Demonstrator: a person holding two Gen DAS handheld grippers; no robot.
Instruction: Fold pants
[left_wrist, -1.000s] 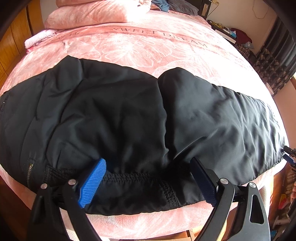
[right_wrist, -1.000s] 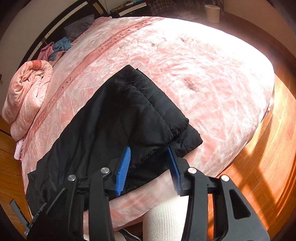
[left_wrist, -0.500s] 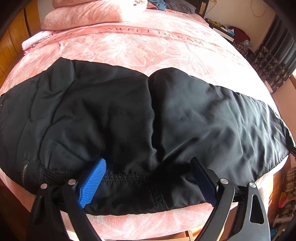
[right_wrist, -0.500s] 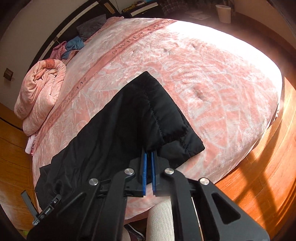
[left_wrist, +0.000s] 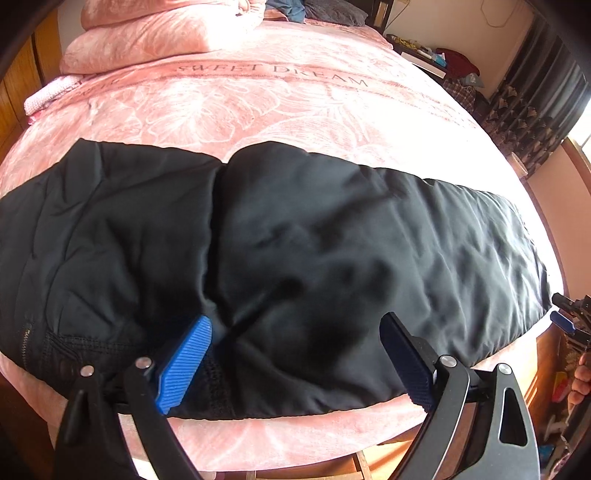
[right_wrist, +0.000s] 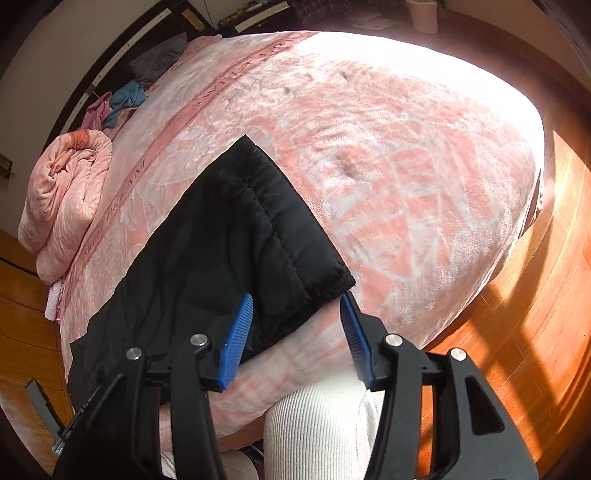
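Left wrist view: left gripper (left_wrist: 295, 363) remains spread wide over the near edge of the pants (left_wrist: 295, 251), which lie flat on the bed (left_wrist: 258, 96); nothing grasped.

Right wrist view: right gripper (right_wrist: 295, 339), clenched half a second ago, has reopened astride the cuff (right_wrist: 295, 258); regrasp likely required.

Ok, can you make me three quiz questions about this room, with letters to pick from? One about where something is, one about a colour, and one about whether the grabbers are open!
1. Where do the black padded pants lie?
A. on the wooden floor
B. on the pink blanket-covered bed
C. on a chair

2. What colour are the ribbed gripper pads?
A. blue
B. green
C. yellow

3. How is the right gripper?
A. shut on the pants
B. shut on nothing
C. open

Answers:
1 B, pink blanket shows all round the pants.
2 A, both views show blue pads.
3 C, its fingers stand apart at the pants' cuff corner; the left gripper is open too.
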